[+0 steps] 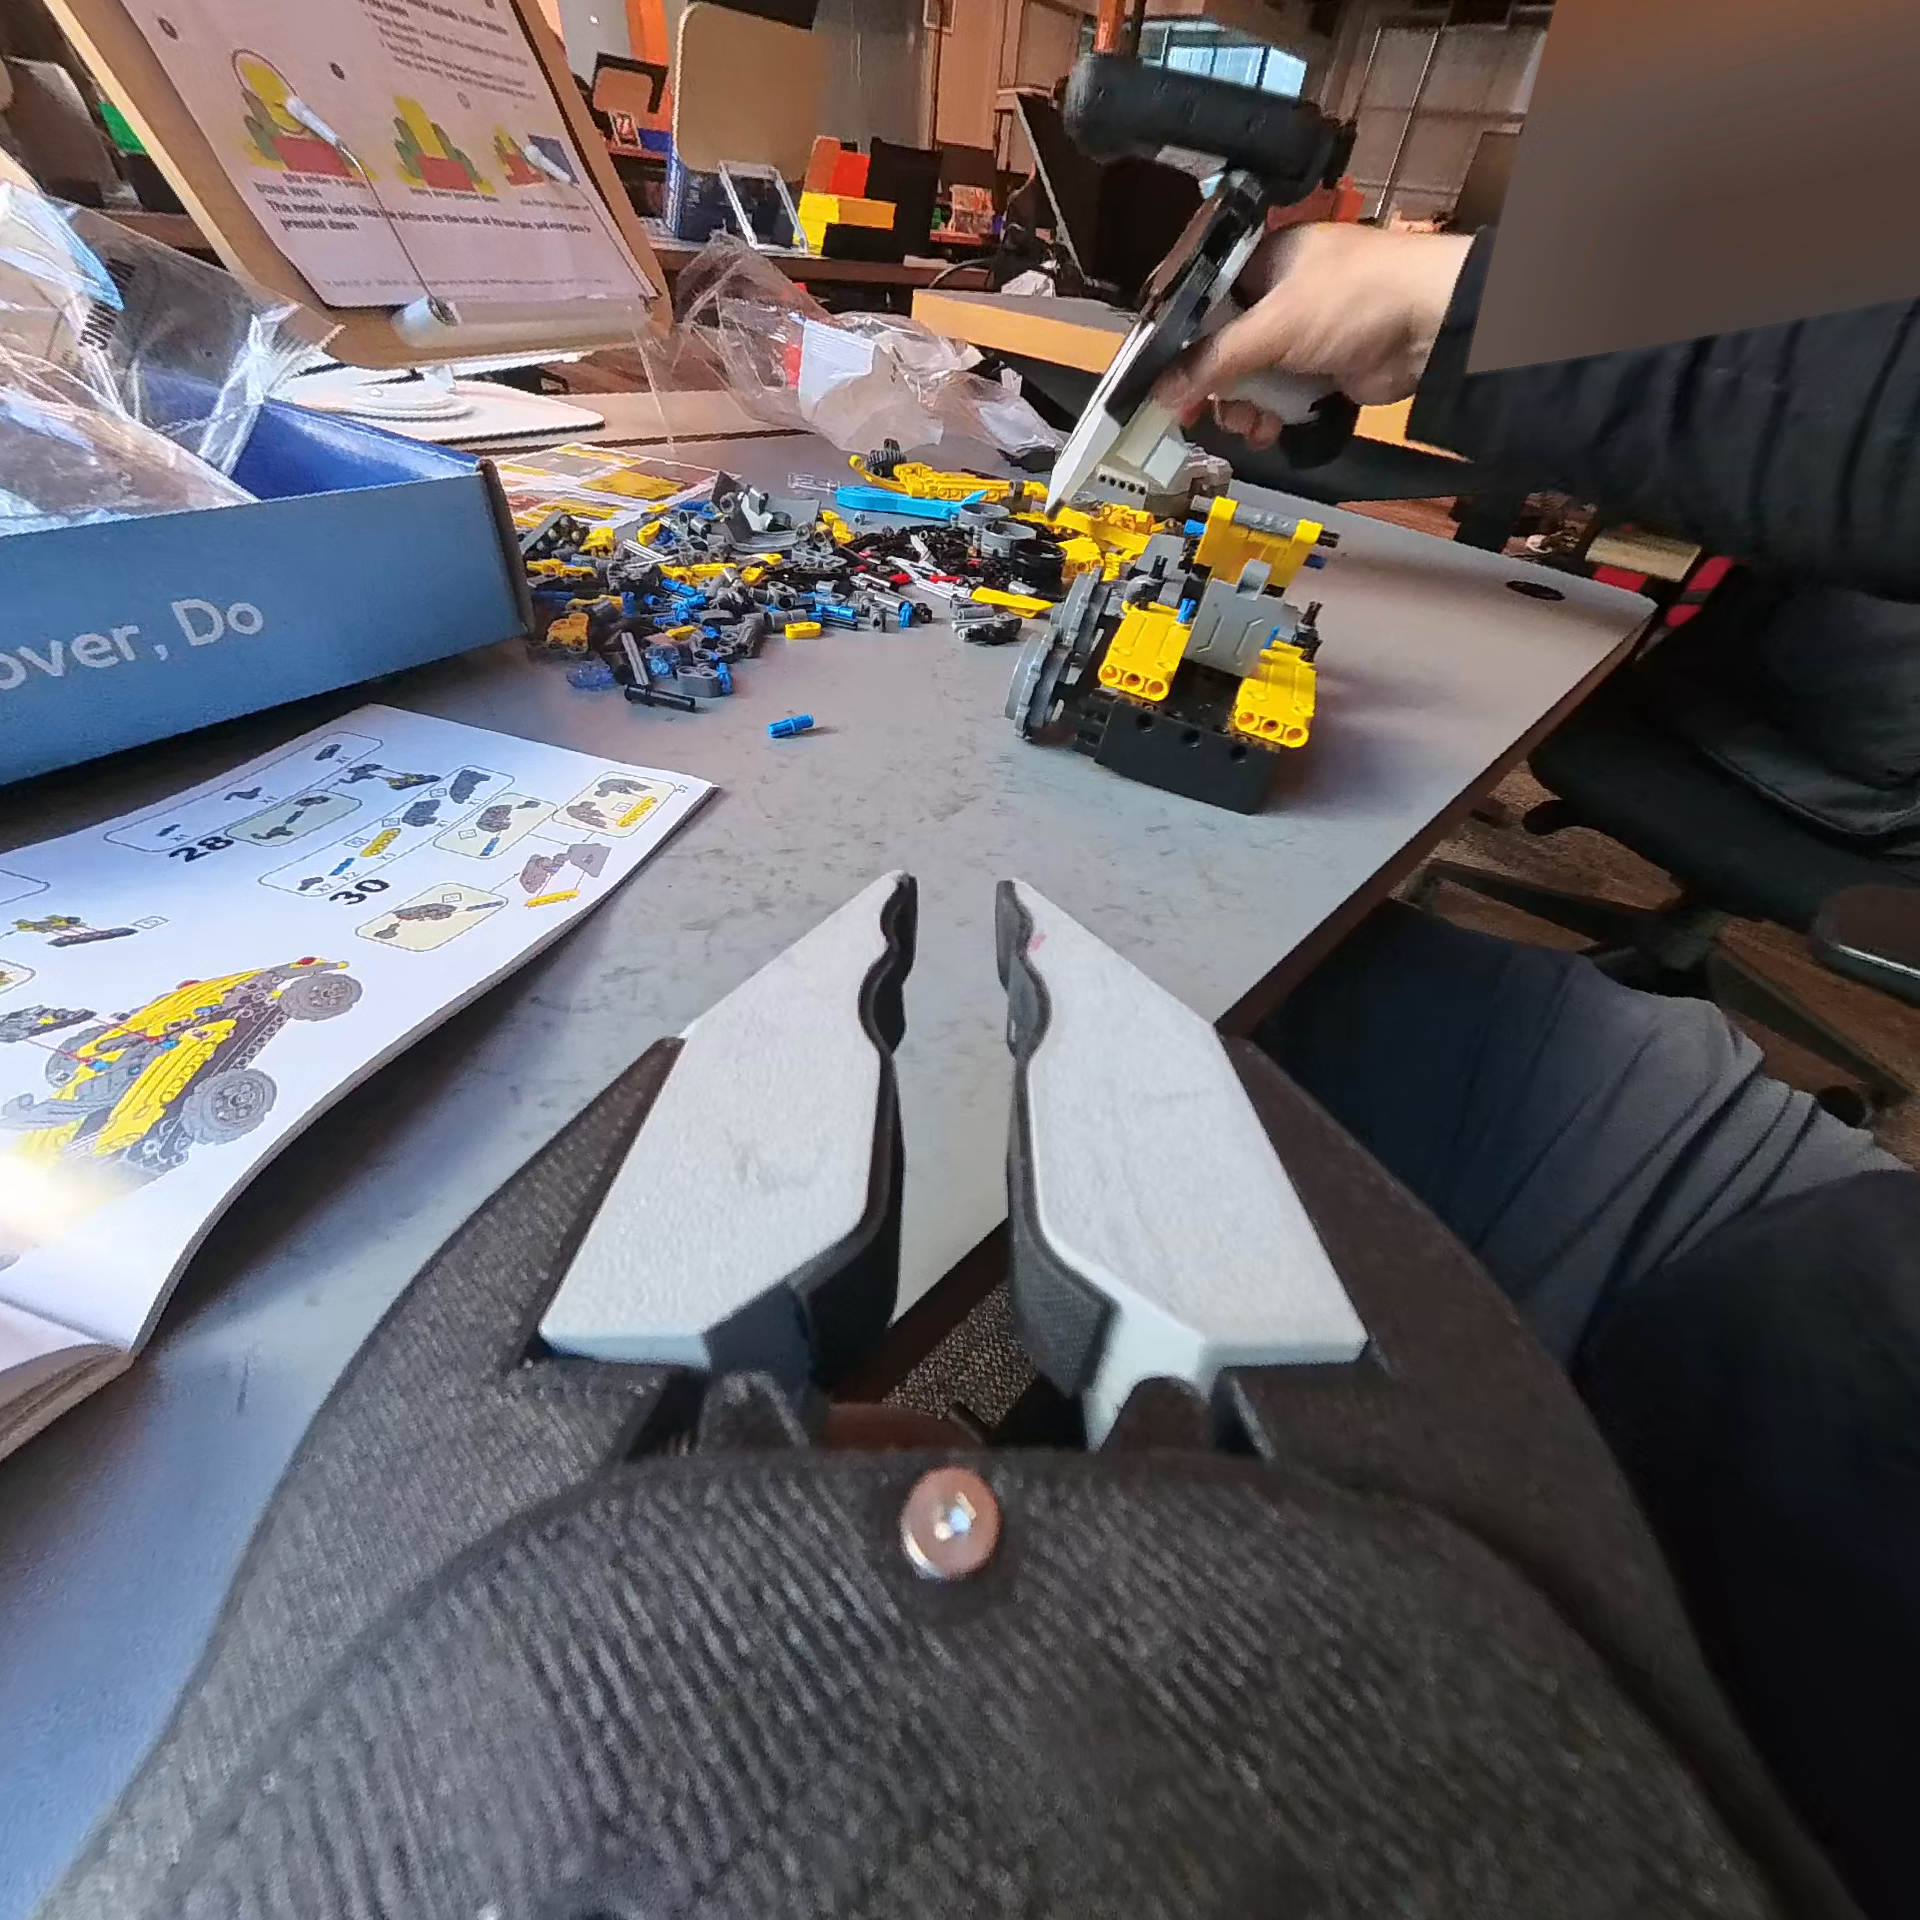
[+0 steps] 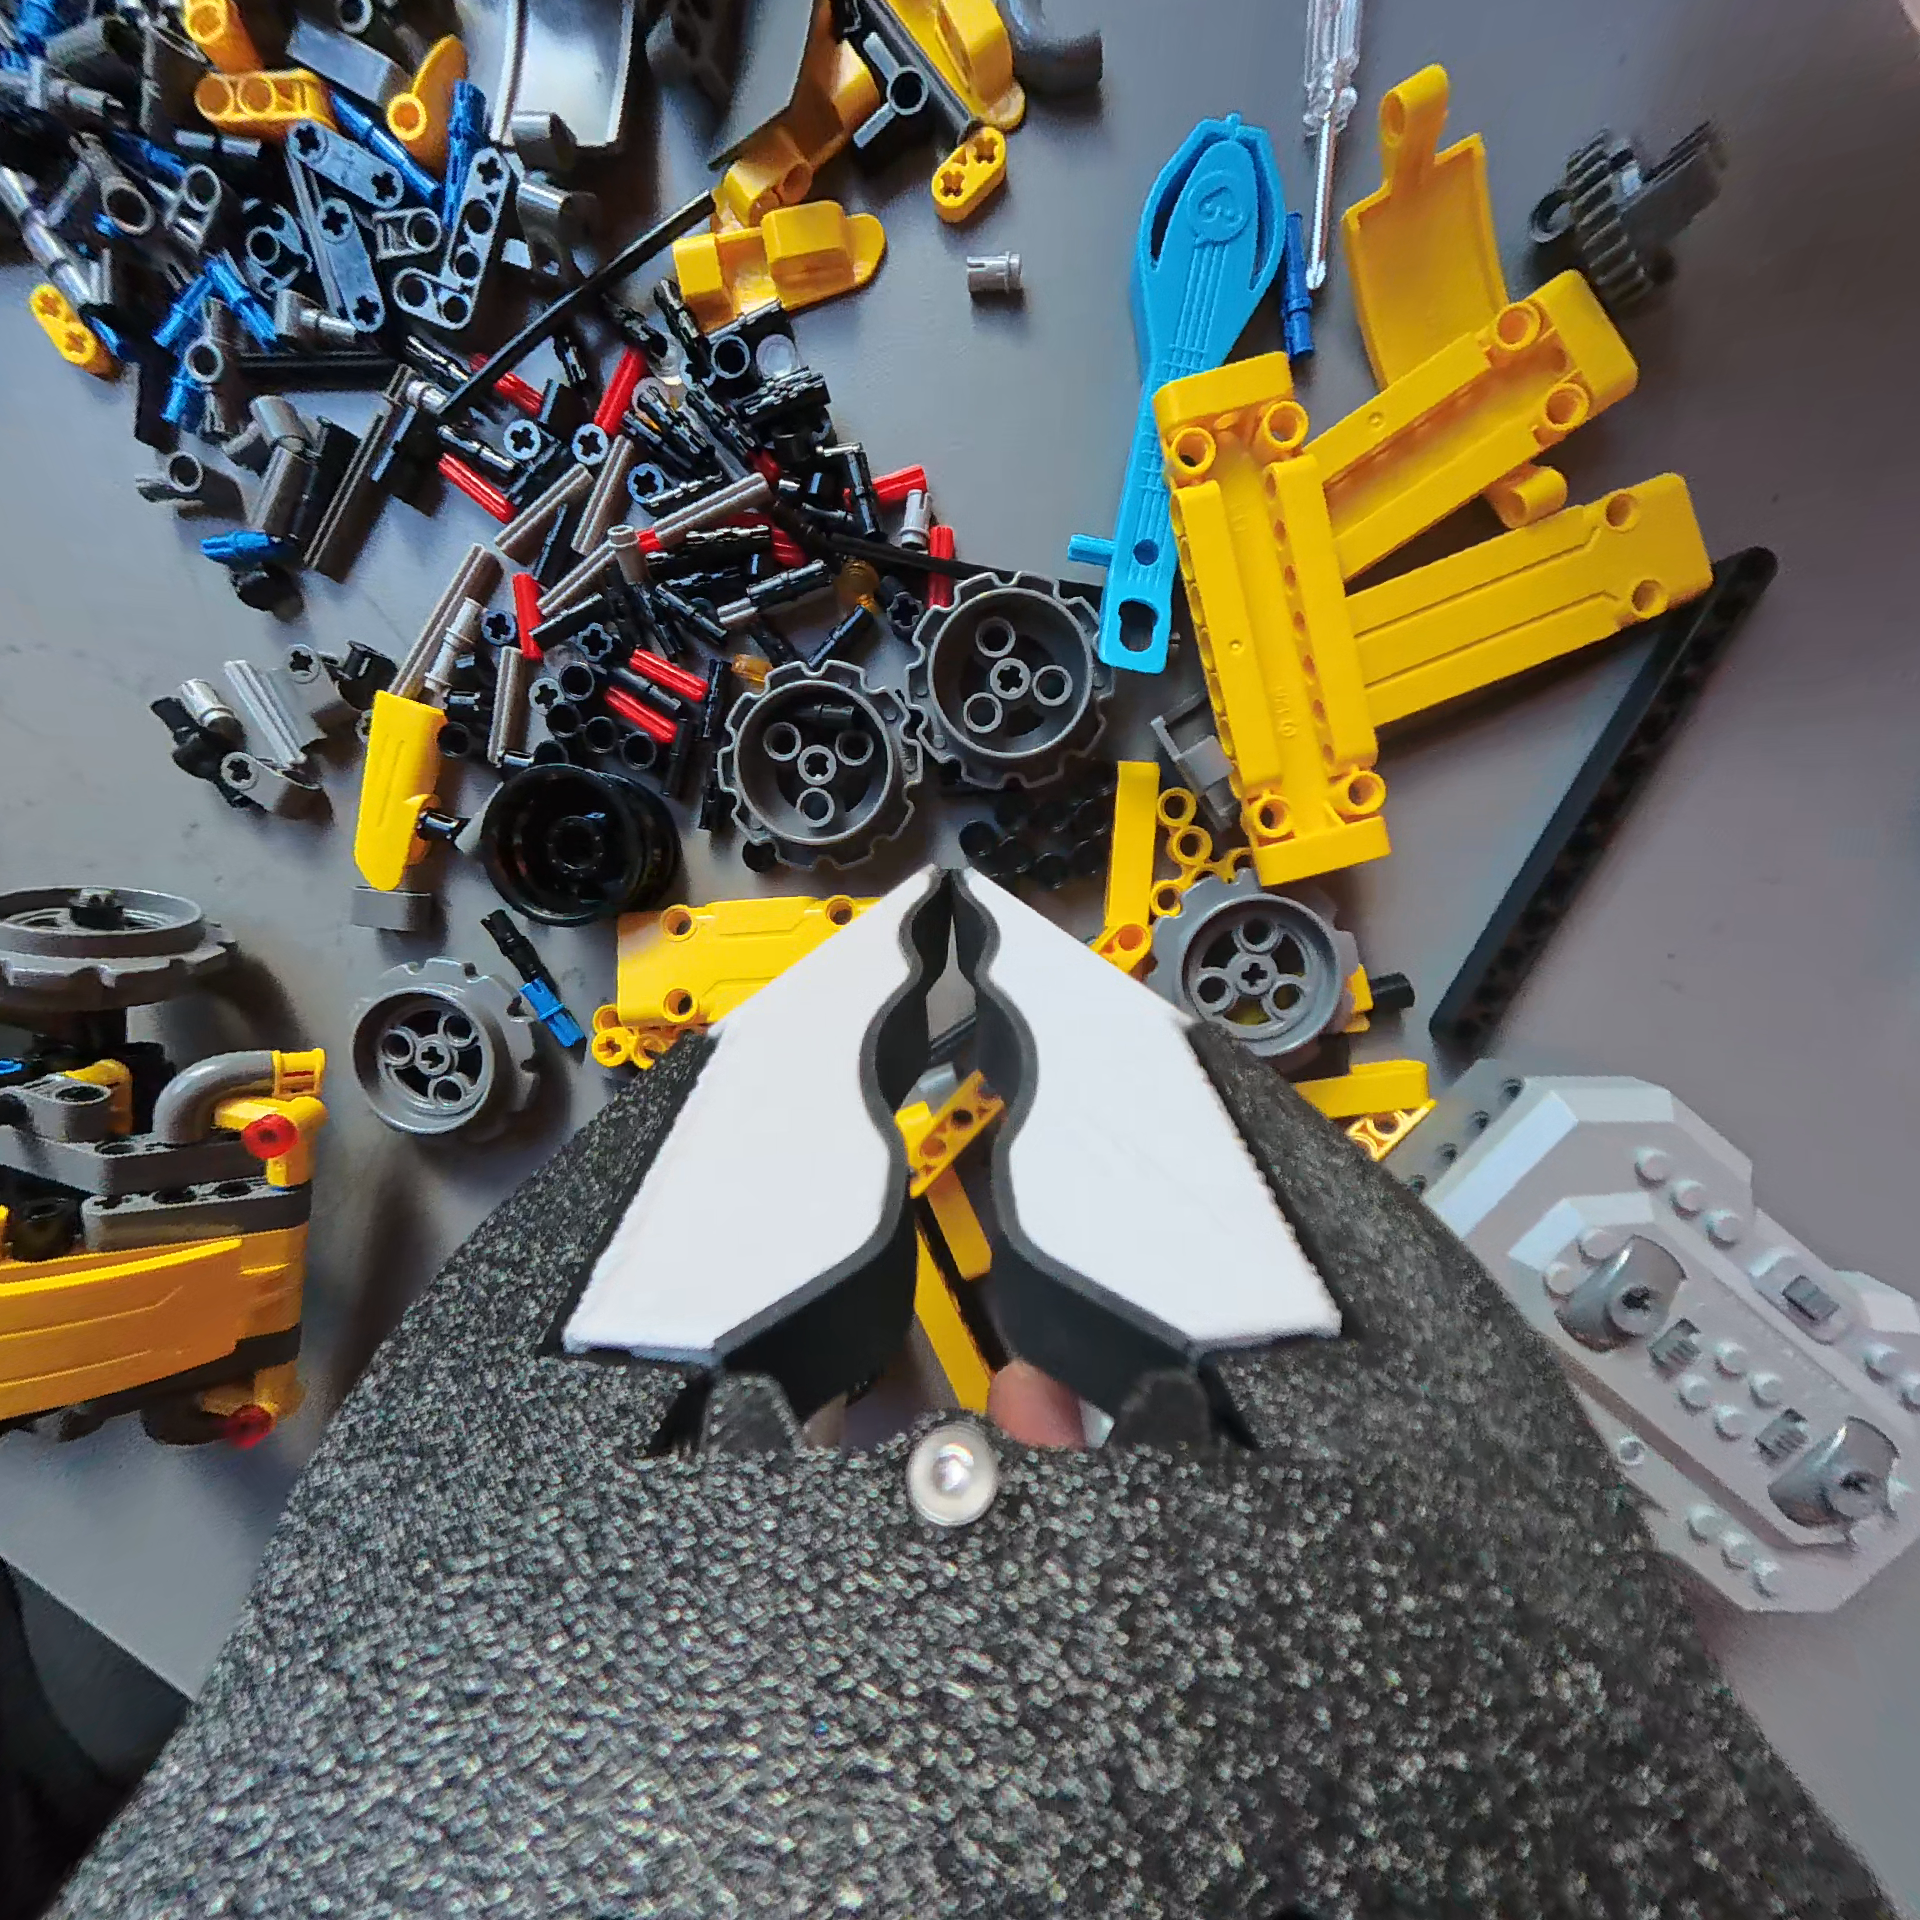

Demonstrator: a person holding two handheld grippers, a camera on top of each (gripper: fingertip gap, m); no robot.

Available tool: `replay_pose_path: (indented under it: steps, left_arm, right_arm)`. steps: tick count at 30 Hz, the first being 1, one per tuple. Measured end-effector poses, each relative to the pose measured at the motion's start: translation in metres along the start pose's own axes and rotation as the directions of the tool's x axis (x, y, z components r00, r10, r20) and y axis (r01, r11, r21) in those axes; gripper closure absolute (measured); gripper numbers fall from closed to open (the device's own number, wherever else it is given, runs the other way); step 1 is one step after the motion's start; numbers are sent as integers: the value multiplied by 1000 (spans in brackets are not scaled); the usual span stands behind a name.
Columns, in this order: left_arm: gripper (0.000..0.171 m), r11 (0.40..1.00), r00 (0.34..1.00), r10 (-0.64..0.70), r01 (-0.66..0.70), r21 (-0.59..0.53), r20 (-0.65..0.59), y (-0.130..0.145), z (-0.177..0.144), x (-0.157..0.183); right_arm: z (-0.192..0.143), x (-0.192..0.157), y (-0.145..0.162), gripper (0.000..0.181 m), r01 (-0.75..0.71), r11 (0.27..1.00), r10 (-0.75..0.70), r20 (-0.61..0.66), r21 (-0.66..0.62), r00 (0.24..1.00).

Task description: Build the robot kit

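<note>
Open white instruction booklet [image 1: 312,935], far left, lying flat on the grey tabletop [image 1: 935,769]. Left gripper [image 1: 954,914]: near edge, above bare table, jaws slightly spread, holding nothing. Loose heap of black, grey, blue and yellow plastic building pieces [image 1: 727,592], far centre. Part-built yellow-and-grey brick vehicle [image 1: 1174,665], far right, just beside the heap. Right gripper [image 2: 954,891]: tips pressed together, over a yellow perforated panel [image 2: 717,961]; whether it pinches anything, cannot tell. Blue flat plastic separator tool [image 2: 1174,416], long axis running near-to-far.
</note>
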State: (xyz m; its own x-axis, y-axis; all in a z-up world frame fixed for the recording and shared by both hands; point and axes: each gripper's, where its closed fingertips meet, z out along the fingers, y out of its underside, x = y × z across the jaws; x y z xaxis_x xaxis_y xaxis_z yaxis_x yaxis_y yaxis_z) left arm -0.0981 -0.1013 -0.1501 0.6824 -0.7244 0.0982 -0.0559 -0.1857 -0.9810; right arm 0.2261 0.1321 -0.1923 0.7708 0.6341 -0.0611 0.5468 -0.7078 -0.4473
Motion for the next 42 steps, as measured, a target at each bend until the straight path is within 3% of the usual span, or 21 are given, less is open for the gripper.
replay_pose_path:
  steps: [7, 10, 18, 26, 31, 34, 42]
  left_arm:
    - [160, 1000, 1000, 7, -7, -6, 15, 1, 0, -2]
    - [160, 1000, 1000, 3, -3, -10, 23, 2, 1, -4]
    - [160, 999, 1000, 20, -20, -31, 19, 6, 5, -3]
    - [160, 999, 998, 45, -44, -30, 50, 5, 1, -7]
    - [161, 998, 996, 62, -60, -30, 59, 5, -4, -6]
    - [161, 999, 997, 50, -49, -21, 57, 3, -7, -6]
    - [161, 998, 998, 52, -51, -25, 42, 4, -5, -4]
  right_arm:
    - [1, -2, 1, 166, -2, 1000, 3, 19, -8, 1000]
    - [4, 9, 2, 166, 18, 1000, -18, -50, -18, 999]
    - [8, 10, 1, 168, -19, 999, 17, -29, -44, 999]
    - [9, 10, 3, 162, 34, 996, -44, -111, -83, 993]
    - [7, -4, 0, 168, -23, 999, 22, -15, -42, 1000]
    - [1, 4, 1, 166, -28, 999, 27, -60, -27, 998]
    - [9, -1, -1, 162, -57, 998, 56, -23, -22, 998]
